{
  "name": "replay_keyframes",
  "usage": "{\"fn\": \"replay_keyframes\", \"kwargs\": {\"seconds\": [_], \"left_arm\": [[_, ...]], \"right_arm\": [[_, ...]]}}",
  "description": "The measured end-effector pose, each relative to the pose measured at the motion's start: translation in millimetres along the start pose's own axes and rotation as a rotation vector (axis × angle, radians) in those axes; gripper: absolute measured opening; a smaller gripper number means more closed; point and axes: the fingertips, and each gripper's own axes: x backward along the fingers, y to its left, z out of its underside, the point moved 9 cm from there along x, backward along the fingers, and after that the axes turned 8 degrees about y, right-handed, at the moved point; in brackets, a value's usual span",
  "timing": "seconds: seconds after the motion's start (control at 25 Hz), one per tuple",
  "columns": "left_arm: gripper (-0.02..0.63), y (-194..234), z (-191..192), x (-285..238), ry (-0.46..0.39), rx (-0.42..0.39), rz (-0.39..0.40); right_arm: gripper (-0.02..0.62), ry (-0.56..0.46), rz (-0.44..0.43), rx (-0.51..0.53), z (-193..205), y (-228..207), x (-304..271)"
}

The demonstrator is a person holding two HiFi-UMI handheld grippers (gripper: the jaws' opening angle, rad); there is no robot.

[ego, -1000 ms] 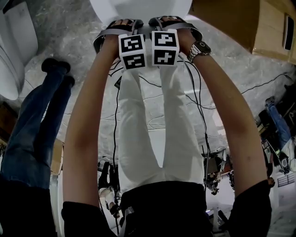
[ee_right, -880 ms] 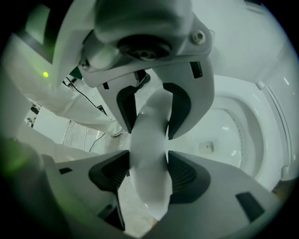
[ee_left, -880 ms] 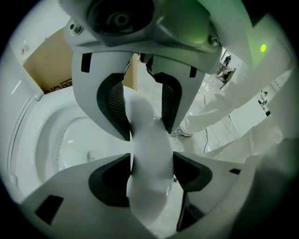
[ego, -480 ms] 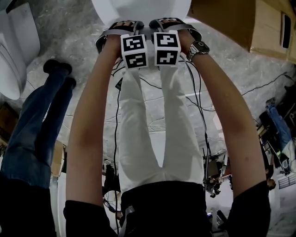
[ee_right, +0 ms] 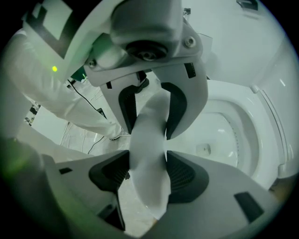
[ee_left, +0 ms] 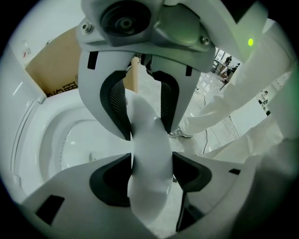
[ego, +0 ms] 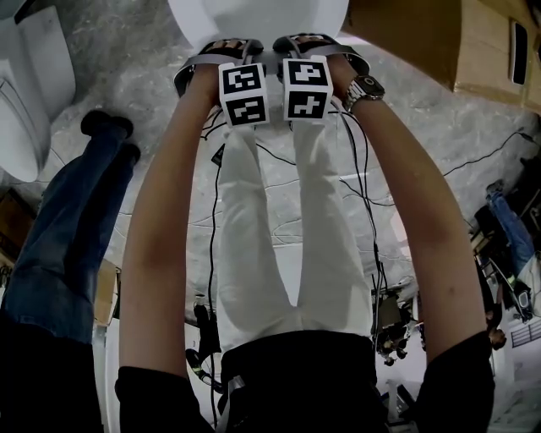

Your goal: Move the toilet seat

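Observation:
The white toilet seat (ego: 254, 19) lies at the top edge of the head view, and both grippers hold its front edge side by side. My left gripper (ego: 221, 52) is shut on the seat rim (ee_left: 148, 140), which runs up between its dark pads (ee_left: 110, 180). My right gripper (ego: 309, 44) is likewise shut on the seat rim (ee_right: 148, 135) between its pads (ee_right: 187, 175). The toilet bowl (ee_left: 65, 140) opens to the left of the rim in the left gripper view. In the right gripper view the bowl (ee_right: 229, 135) lies to the right. My arms and the marker cubes hide the fingertips in the head view.
A second white toilet (ego: 25, 93) stands at the left. Next to it stands another person in jeans (ego: 76, 211). A wooden cabinet (ego: 439, 42) is at the upper right. Cables (ego: 363, 190) trail over the grey floor. A brown cardboard box (ee_left: 51, 70) sits behind the bowl.
Both grippers stay clamped on the seat's front edge. Only the head view has drifted slightly.

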Motion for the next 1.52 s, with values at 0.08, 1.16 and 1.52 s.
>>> {"fn": "replay_keyframes", "kwargs": {"seconds": [0.08, 1.16, 1.52], "left_arm": [[0.279, 0, 0, 3, 0.000, 0.000, 0.002], [0.258, -4, -13, 64, 0.000, 0.013, -0.009], [0.255, -2, -16, 86, -0.021, 0.027, -0.013]], "right_arm": [[0.256, -0.005, -0.001, -0.002, 0, 0, 3], [0.230, -0.004, 0.377, 0.054, 0, 39, 57], [0.206, -0.001, 0.431, 0.096, 2, 45, 77]]}}
